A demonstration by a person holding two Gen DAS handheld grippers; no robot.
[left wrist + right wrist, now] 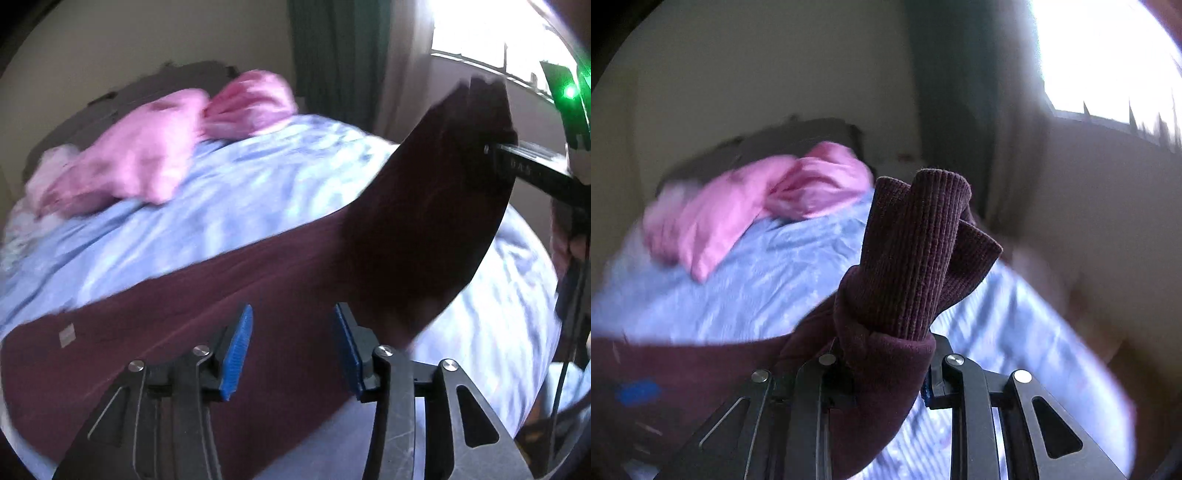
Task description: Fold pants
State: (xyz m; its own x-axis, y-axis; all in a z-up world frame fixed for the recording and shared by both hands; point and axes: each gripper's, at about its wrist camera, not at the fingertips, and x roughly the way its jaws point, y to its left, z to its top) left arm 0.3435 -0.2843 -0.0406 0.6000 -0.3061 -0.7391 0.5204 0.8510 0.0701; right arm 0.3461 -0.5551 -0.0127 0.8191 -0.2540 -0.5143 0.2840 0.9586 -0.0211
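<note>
Left wrist view: the pants (pixel 207 295), maroon, lie stretched across the bed (pixel 221 192), over a pale blue cover. One leg end rises off the bed toward the upper right, where the right tongs (pixel 496 149) pinch it. The left tongs (pixel 293 354) stand part open above the cloth, blue pads (pixel 236 354) apart, nothing between them. A pink pillow (pixel 147 155) lies at the far end of the bed, well apart from the pants.

Right wrist view: the right tongs (pixel 886 363) are closed on the ribbed cuffs (pixel 916 251), which stick up bunched above the jaws; the pads themselves are hidden by cloth. Both cuffs appear to be in the grip.

Judgement: the step is carrying the leg ends over toward the waist. To do it well, keep the cuffs pinched firmly, lift high enough that the cloth clears itself, and travel along the pants' length so the edges line up. The empty left tongs could pin the fold line. Risk: one cuff slipping out.
</note>
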